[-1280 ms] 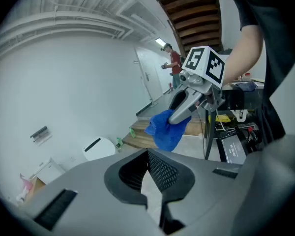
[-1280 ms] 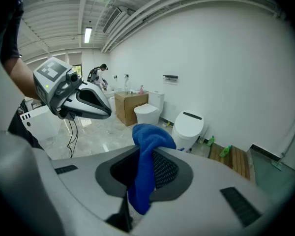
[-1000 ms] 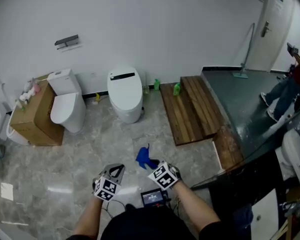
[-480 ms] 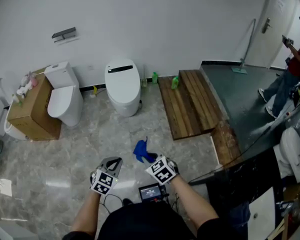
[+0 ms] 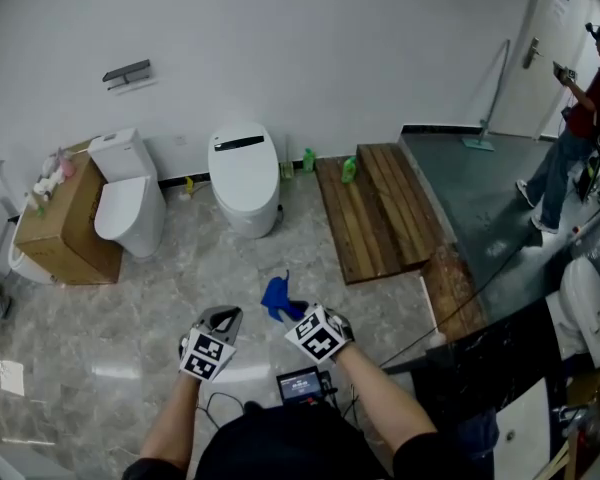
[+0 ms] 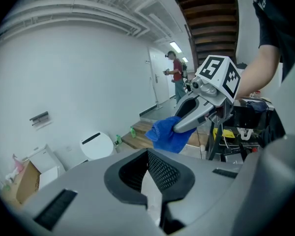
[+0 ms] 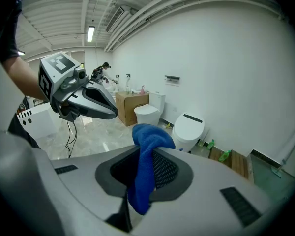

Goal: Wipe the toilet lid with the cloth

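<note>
Cloth: the blue cloth [image 7: 145,167] sits pinched in the right gripper [image 5: 292,315]. A bunched fold stands above the pads and a tail hangs below them. It is carried in the air over the marbled floor [image 5: 110,338], well apart from the toilet.
Toilet lid: the white toilet lid [image 5: 243,164] is closed on the tankless toilet at the back wall. Nothing touches it, and no mark or wet patch can be made out on it from this far off.
Progress: judging by how things lie, picking up the cloth is done and the wiping has not begun. The walk up to the toilet is left, then bringing the cloth down onto the lid, then the whole of the wipe.
Right gripper: its jaws are clamped on the cloth, with fabric filling the gap between the pads. It points down and forward, towards the toilet.
Left gripper: the left gripper [image 5: 223,320] has its jaws pressed together with nothing between them. It hangs near the right gripper and does not touch the cloth.
Next move, as a guess: the loose tail probably has to land flat on the lid, so the right gripper should come in low over it.
Around: a second toilet [image 5: 126,204] with a tank stands left of the target, beside a cardboard box [image 5: 58,236]. To the right are two green bottles [image 5: 351,171] and a wooden platform [image 5: 382,213]. A person [image 5: 578,118] stands by the far door.
</note>
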The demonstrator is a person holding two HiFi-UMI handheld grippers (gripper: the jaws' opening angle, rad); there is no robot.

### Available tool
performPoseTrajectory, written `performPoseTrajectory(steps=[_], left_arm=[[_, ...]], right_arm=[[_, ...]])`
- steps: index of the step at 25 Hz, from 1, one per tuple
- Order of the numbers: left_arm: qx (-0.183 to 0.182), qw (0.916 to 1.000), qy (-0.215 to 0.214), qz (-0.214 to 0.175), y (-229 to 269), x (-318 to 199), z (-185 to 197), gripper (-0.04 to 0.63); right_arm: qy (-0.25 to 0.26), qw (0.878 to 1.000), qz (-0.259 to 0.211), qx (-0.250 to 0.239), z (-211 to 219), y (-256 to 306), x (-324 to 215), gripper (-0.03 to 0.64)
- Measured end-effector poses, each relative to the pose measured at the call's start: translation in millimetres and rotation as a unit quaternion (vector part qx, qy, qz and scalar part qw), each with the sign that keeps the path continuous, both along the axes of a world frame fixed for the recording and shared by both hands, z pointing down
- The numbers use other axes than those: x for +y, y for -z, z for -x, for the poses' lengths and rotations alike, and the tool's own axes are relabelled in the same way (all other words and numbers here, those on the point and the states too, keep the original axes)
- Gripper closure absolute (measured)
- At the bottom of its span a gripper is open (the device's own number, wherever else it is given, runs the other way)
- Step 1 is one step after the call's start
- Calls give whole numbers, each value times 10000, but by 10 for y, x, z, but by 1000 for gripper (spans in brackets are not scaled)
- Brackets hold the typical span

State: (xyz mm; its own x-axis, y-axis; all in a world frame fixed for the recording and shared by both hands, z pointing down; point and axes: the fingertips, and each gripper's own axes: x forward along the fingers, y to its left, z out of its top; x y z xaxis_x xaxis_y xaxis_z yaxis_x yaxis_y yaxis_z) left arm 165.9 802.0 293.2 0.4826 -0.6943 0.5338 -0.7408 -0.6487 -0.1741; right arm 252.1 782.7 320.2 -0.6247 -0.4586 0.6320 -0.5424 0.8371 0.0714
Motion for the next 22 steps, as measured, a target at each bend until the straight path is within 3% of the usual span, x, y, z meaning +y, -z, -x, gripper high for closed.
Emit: performPoseTrajectory(steps=[12,22], left_arm=[[-60,9996,-148,247,-148,15,-249,584],[-148,9992,120,344,-242,-43,-406,584]], right_arm=[[-8,9999,104,17,-235,-76,-55,560],[45,9996,266,53,-644,-217,-153,560]])
